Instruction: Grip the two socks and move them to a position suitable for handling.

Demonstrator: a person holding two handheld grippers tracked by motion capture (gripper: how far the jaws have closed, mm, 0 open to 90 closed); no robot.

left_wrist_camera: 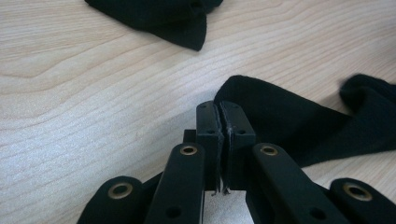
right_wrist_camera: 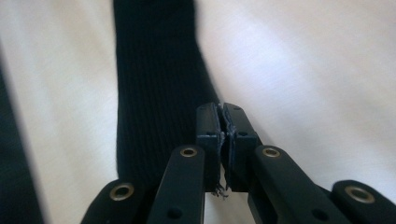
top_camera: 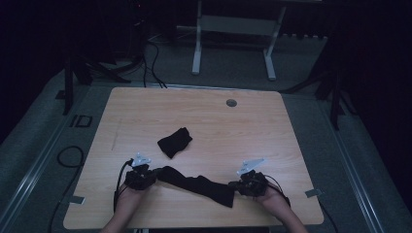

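So the wooden tabletop [top_camera: 145, 111] has 2 black socks on it. The long sock [top_camera: 197, 184] lies stretched out near the front edge, between the 2 hands. The folded sock [top_camera: 174, 141] sits a bit farther back, near the middle, apart from the long one (it looks bunched up and nobody is touching it).

The left claw [top_camera: 151, 174] is squeezed tight on one end of the long sock, and its jaws look pressed together with black cloth in between. The right claw [top_camera: 233, 185] is closed too, at the other end of that sock, and I think it pinches the edge.

My guess is that the job is partly done: 1 sock looks folded, and the long sock has been grabbed at both ends but is not folded yet.
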